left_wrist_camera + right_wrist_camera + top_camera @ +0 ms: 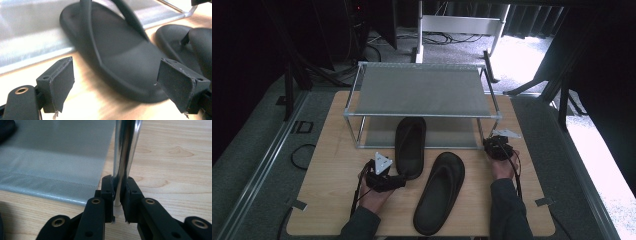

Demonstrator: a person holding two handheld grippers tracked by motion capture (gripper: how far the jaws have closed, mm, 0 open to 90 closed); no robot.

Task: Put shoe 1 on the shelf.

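A black flip-flop (410, 142) lies with its toe end on the lower shelf of a metal shoe rack (422, 90) and its heel on the table. My left gripper (403, 181) is open at that heel. In the left gripper view the flip-flop (117, 52) lies just ahead of the open left gripper (120, 72), its heel edge between the pads. A second black flip-flop (440, 192) lies on the table to the right of the first. My right gripper (117, 192) is shut on the rack's front right chrome leg (126, 157), close to the table.
The rack's grey mesh lower shelf (57, 157) stretches left of the held leg. The wooden table (327, 165) has bare room at its left and right margins. Cables (302, 155) and dark stands lie on the floor around the table.
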